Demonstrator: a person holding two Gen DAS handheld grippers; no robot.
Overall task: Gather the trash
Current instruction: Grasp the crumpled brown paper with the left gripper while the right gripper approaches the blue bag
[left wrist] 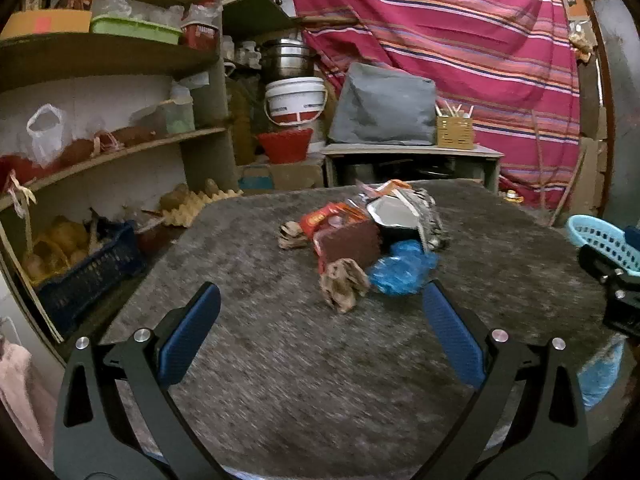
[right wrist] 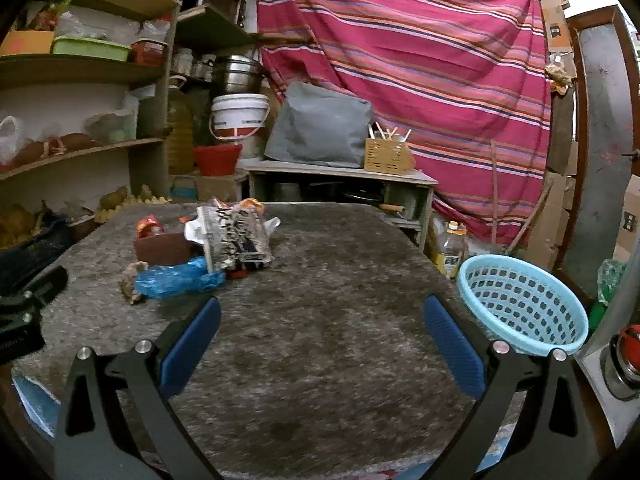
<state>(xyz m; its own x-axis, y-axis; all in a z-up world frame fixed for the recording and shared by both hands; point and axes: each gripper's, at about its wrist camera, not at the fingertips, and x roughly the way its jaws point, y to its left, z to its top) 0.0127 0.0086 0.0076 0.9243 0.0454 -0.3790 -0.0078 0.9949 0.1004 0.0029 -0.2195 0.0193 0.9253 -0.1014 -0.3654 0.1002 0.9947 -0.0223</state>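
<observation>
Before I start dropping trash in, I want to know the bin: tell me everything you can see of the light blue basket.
The light blue basket is round, plastic-looking, with a smooth rim and walls pierced by rows of square holes. It stands upright, mouth open, at the right edge of the grey table, apart from the trash pile. Nothing shows inside it. Neither gripper touches it.

The light blue basket [left wrist: 600, 240] is cut off by the right edge of the left wrist view, the brown box [right wrist: 162, 249] lies partly hidden behind the blue plastic bag [right wrist: 176, 278], and print on the far wrappers [left wrist: 400, 200] blurs beyond reading
</observation>
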